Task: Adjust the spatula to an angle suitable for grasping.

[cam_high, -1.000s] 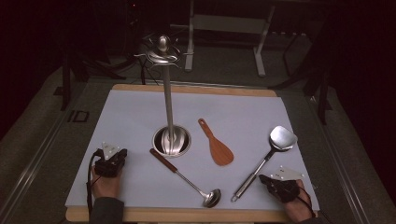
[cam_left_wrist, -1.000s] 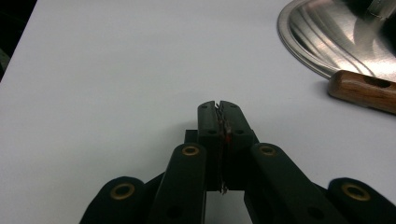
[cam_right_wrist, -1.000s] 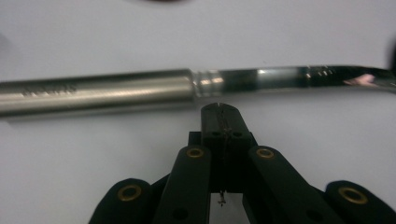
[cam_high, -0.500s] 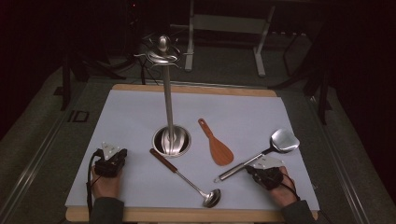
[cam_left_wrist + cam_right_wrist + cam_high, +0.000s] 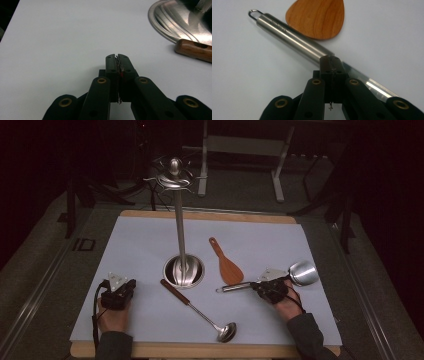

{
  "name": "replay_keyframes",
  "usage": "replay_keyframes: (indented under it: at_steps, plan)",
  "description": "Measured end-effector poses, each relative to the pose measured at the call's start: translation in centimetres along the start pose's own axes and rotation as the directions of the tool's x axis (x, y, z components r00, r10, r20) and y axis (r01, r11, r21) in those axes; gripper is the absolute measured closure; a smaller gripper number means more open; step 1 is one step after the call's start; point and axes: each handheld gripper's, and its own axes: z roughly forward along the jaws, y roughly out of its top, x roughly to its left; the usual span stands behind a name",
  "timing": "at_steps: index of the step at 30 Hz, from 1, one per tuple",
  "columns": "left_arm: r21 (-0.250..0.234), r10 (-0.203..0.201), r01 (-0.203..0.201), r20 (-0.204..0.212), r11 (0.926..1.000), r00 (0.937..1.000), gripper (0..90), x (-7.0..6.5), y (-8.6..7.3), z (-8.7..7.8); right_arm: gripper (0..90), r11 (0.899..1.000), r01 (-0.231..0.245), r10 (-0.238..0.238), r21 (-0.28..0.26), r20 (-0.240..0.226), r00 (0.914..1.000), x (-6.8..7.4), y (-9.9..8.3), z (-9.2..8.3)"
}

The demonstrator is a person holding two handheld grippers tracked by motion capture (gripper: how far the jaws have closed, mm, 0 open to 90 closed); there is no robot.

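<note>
The steel spatula [image 5: 280, 280] lies at the near right of the mat [image 5: 140, 245], its handle beside the wooden spatula [image 5: 226, 262]. The right gripper [image 5: 270, 287] hovers over it, jaws shut and empty. The left gripper [image 5: 119, 292], closed, rests near left.

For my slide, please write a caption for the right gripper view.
Shut right gripper above the steel spatula handle, beside the wooden paddle.

Steel skimmer [image 5: 270, 281]: brushed metal handle, polished glossy head. Wooden spatula [image 5: 226, 261]: smooth, warm-toned wood, satin sheen. Ladle [image 5: 200, 311]: shiny metal bowl and stem, dark wood grip. Stand [image 5: 181, 245]: mirror-bright metal. Counter [image 5: 140, 245]: matt pale sheet, wood edge. Tongs [image 5: 331, 60]: matt black plastic.
</note>
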Motion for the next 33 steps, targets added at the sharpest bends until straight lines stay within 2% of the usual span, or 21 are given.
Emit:
replay_keyframes:
  at_steps: [7, 10, 12, 14, 15, 16, 20, 24, 28, 30, 33]
  plan:
    - [-0.004, -0.004, 0.004, 0.003, 1.0000, 1.0000, 87.6, 0.0, 0.0, 0.0, 88.5, 1.000, 0.001, -0.001, 0.003, 0.003, 1.0000, -0.7, 1.8, 1.2]
    - [-0.004, -0.004, 0.004, 0.003, 1.0000, 1.0000, 87.5, 0.0, 0.0, 0.0, 75.9, 1.000, -0.007, 0.007, -0.021, 0.002, 1.0000, -0.9, 2.2, 1.2]
    - [-0.002, -0.002, 0.002, 0.003, 1.0000, 1.0000, 87.4, 0.0, 0.0, 0.0, 63.4, 0.999, 0.005, -0.006, -0.037, -0.021, 0.9998, -1.0, 2.5, 1.2]
    - [0.000, -0.009, 0.009, 0.002, 1.0000, 1.0000, 87.2, 0.0, 0.0, 0.0, 53.2, 0.999, 0.031, -0.031, -0.014, -0.055, 0.9980, -1.1, 2.8, 1.5]
    - [0.001, -0.010, 0.010, 0.002, 0.9999, 0.9999, 87.1, 0.1, 0.0, 0.0, 52.0, 0.999, 0.034, -0.033, 0.005, -0.078, 0.9964, -1.1, 3.0, 1.8]
    - [0.001, -0.011, 0.011, 0.002, 0.9999, 0.9999, 87.1, 0.1, 0.0, 0.0, 50.6, 0.999, 0.045, -0.044, 0.006, -0.066, 0.9968, -1.1, 3.0, 2.0]
    - [0.002, -0.009, 0.009, 0.000, 1.0000, 1.0000, 87.0, 0.0, 0.0, 0.1, 47.1, 0.997, 0.072, -0.070, 0.018, -0.099, 0.9926, -1.6, 3.4, 2.7]
    - [0.007, -0.008, 0.008, 0.001, 0.9999, 1.0000, 86.7, 0.0, 0.0, 0.1, 44.9, 0.993, 0.098, -0.087, 0.068, -0.144, 0.9857, -2.1, 3.7, 3.4]
    - [0.006, -0.008, 0.008, -0.001, 1.0000, 1.0000, 86.5, 0.0, 0.0, 0.1, 48.2, 0.993, 0.078, -0.058, 0.093, -0.195, 0.9790, -2.6, 3.9, 3.8]
    - [0.007, -0.007, 0.007, -0.001, 1.0000, 1.0000, 86.4, 0.0, 0.0, 0.1, 47.3, 0.992, 0.064, -0.041, 0.108, -0.201, 0.9786, -2.6, 3.8, 3.9]
    - [0.006, -0.005, 0.005, -0.002, 1.0000, 1.0000, 86.3, 0.0, 0.0, 0.1, 48.3, 0.990, 0.077, -0.053, 0.119, -0.191, 0.9801, -2.4, 4.0, 3.8]
